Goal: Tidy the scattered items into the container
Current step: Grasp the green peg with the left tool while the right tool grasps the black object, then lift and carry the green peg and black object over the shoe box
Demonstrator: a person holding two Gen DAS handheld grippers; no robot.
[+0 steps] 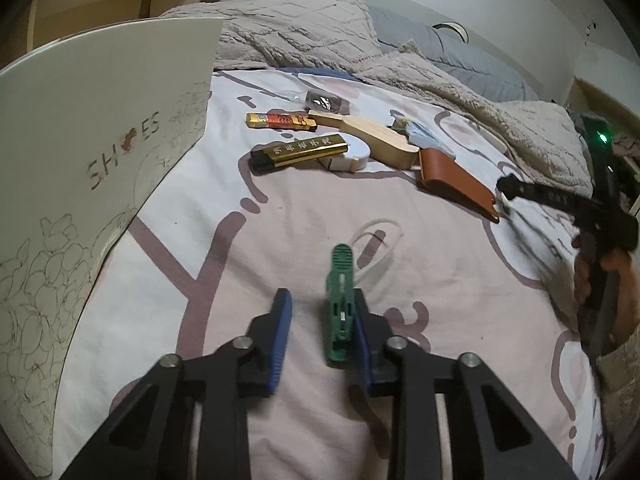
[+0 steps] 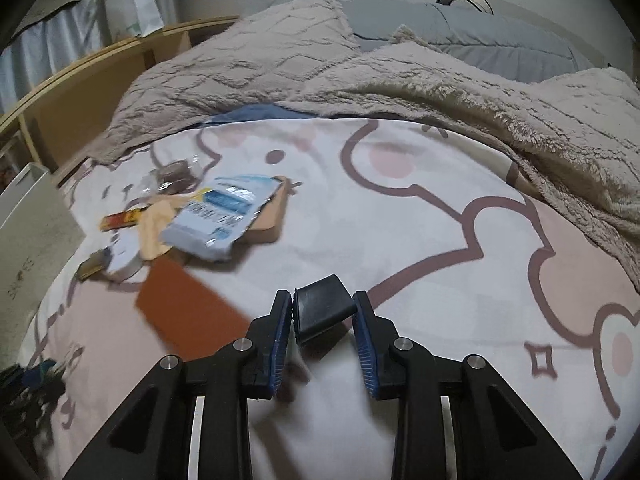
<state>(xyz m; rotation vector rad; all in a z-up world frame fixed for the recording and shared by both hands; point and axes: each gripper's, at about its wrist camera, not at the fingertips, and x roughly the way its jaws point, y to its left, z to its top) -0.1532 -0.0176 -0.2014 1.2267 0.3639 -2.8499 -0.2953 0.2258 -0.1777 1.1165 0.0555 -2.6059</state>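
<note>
Two lighters (image 1: 298, 153), one green clip (image 1: 340, 304), one box (image 1: 100, 152).

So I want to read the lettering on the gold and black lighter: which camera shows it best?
The left wrist view: the gold and black lighter lies sharp and unobstructed, lettering facing up. In the right wrist view it is small, blurred and partly behind the white tape roll.

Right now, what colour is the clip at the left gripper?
Green; the clip shows best in the left wrist view.
</note>
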